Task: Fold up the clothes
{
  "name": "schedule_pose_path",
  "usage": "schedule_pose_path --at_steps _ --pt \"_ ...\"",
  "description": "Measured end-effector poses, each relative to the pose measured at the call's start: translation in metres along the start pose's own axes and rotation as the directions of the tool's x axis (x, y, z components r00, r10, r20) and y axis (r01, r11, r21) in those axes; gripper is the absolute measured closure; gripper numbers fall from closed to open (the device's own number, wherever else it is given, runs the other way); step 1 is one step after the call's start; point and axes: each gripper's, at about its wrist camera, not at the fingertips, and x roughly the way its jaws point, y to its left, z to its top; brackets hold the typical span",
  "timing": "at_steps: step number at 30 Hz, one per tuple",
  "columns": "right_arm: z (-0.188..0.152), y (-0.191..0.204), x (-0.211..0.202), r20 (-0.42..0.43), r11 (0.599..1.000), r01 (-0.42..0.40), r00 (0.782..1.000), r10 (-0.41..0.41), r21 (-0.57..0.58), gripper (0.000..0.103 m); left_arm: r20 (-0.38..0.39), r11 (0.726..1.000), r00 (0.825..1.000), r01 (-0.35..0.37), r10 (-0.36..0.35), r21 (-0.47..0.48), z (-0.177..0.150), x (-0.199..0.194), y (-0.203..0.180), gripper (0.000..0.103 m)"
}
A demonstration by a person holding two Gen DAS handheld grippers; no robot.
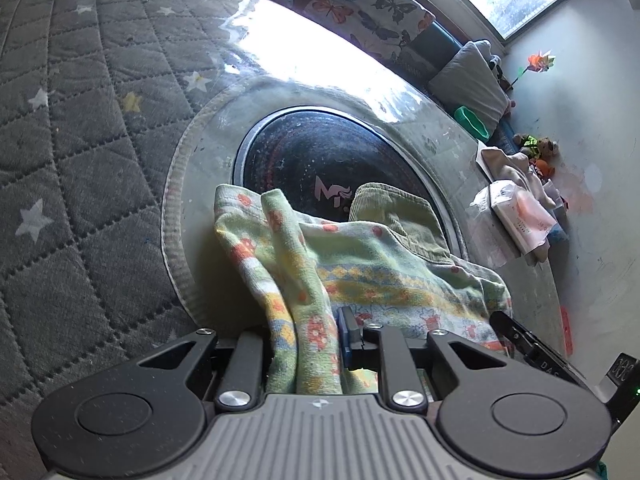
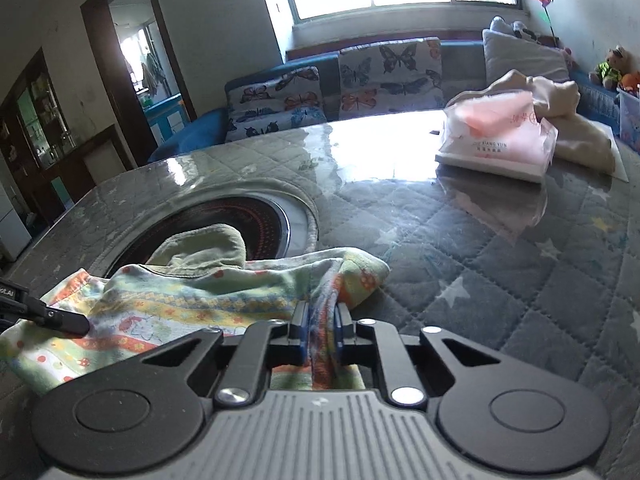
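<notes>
1. The soft green cloth with orange flowers and yellow stripes [image 1: 360, 276] lies bunched on the grey quilted table cover with white stars [image 1: 80, 120], which is under a shiny clear sheet. In the left wrist view, part of it lies over the edge of the round black glass cooker plate [image 1: 320, 160] set in the table.
2. Here the left gripper [image 1: 308, 340] pinches a thick roll of this cloth. Its fingers are pressed on the roll, with cloth bulging out between them.
3. A plain green ribbed cloth [image 1: 396, 212] lies just behind the flowery one. A pink mark that looks like an "M" shows on the black plate. The black tip of the right gripper [image 1: 516, 336] pokes in at the right.
4. In the right wrist view, the right gripper [image 2: 323, 320] squeezes a thin fold of the same cloth between its blue pads [image 2: 301, 322]. The fingers are almost together.
5. The black tip at the far left is the left gripper [image 2: 60, 320], resting on the cloth.
6. A pink and white pack of tissues [image 2: 496, 140] sits far off. It reads something like "XIANG YUN".
7. What could go wrong: the thin fold could slip out if pulled hard. The bunched cloth could drag the ribbed cloth along, so the fold ends up messy.
</notes>
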Motion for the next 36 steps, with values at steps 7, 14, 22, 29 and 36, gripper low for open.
schedule_pose_path --at_steps 7,14,22,29,36 --pt "0.005 0.008 -0.027 0.062 1.0 -0.015 0.998 0.016 -0.016 0.093 0.029 0.998 0.999 0.01 -0.012 0.062 0.005 -0.012 -0.016 0.087" --pt "0.011 0.01 -0.06 0.133 0.999 0.009 0.991 -0.003 -0.042 0.094 0.034 0.988 0.998 0.047 -0.052 0.144 0.006 -0.017 -0.049 0.089" --pt "0.015 -0.008 -0.105 0.198 0.995 0.088 0.977 -0.079 -0.039 0.094 0.019 0.966 0.995 0.095 -0.102 0.242 0.002 -0.012 -0.101 0.089" --pt "0.018 -0.031 -0.147 0.25 0.985 0.171 0.955 -0.16 -0.021 0.094 -0.004 0.934 0.99 0.135 -0.142 0.332 -0.004 -0.005 -0.154 0.089" --pt "0.016 -0.054 -0.184 0.285 0.97 0.243 0.93 -0.234 0.005 0.094 -0.039 0.899 0.985 0.17 -0.169 0.405 -0.018 0.007 -0.2 0.089"
